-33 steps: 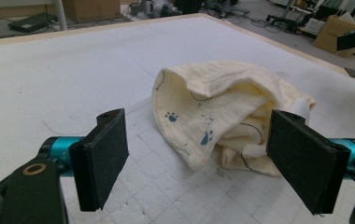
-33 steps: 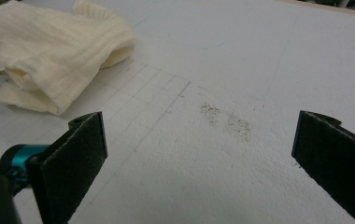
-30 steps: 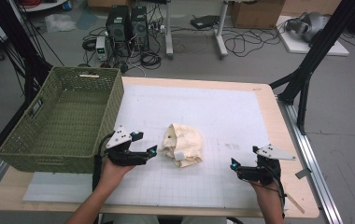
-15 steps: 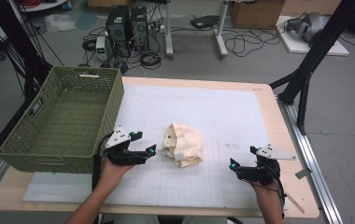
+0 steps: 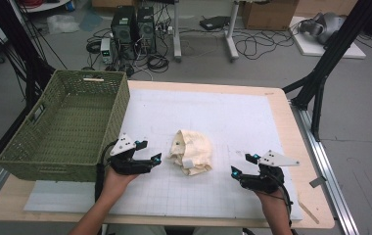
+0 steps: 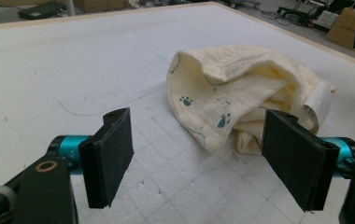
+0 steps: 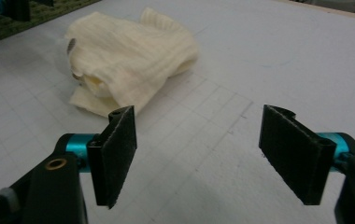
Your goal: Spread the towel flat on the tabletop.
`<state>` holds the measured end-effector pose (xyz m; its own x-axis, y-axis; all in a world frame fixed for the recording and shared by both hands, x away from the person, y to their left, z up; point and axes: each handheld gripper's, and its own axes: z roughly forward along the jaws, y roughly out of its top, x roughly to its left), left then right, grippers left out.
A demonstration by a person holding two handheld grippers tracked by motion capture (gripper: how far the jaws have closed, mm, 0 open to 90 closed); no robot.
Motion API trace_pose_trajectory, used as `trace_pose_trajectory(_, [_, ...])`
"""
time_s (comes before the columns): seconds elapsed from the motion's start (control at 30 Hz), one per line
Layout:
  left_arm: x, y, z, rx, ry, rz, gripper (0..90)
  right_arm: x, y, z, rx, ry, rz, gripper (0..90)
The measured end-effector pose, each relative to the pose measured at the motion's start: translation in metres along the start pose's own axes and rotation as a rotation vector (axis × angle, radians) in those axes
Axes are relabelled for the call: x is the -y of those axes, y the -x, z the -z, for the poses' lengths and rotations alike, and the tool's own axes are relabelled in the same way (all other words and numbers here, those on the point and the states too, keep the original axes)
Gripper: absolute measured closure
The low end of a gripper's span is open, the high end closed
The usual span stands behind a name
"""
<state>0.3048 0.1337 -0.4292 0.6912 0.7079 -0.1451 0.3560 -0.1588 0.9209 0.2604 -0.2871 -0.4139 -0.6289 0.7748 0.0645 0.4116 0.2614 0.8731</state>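
Note:
A crumpled cream cloth with small blue paw prints and a white label lies on the white gridded mat, near the front middle. My left gripper rests just left of it, open, and points at it. In the left gripper view the cloth lies just beyond the open left gripper, nothing between the pads. My right gripper sits farther off to the cloth's right, open. Its jaws have just been closing with nothing between them. In the right gripper view the cloth lies ahead and left of the right gripper.
A green woven basket stands at the table's left edge, right behind my left hand. The wooden table rim borders the mat. Behind the table, computers and cables lie on the floor. Black frame legs stand at both sides.
None of note: both hands and the cloth stay where they were in the high view.

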Motion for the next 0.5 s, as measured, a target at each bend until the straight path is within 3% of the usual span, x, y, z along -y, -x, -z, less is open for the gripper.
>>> trace_pose_trajectory(0.13, [0.001,0.000,-0.001,0.004,-0.009,0.004,25.6,-0.006,-0.009,-0.007,-0.042,-0.004,-0.011,37.9])
trace_pose_trajectory(0.23, [0.002,0.001,-0.002,0.008,-0.012,0.006,25.8,-0.013,-0.024,-0.018,-0.061,-0.027,0.054,48.0])
trace_pose_trajectory(0.33, [0.002,0.001,-0.003,0.015,-0.015,0.010,26.0,-0.017,-0.032,-0.026,-0.073,-0.037,0.087,50.9])
trace_pose_trajectory(0.37, [0.002,0.001,-0.003,0.019,-0.015,0.008,26.2,-0.022,-0.041,-0.034,-0.083,-0.051,0.128,56.6])
trace_pose_trajectory(0.4, [0.003,0.001,-0.004,0.021,-0.017,0.010,26.2,-0.022,-0.041,-0.034,-0.083,-0.051,0.128,56.6])
trace_pose_trajectory(0.43, [0.003,0.000,-0.004,0.022,-0.019,0.010,26.3,-0.026,-0.049,-0.043,-0.077,-0.067,0.191,62.1])
trace_pose_trajectory(0.47, [0.003,0.000,-0.004,0.021,-0.020,0.012,26.3,-0.026,-0.049,-0.043,-0.077,-0.067,0.191,62.1])
trace_pose_trajectory(0.5, [0.003,0.000,-0.004,0.022,-0.021,0.012,26.5,-0.030,-0.056,-0.051,-0.073,-0.092,0.232,65.3])
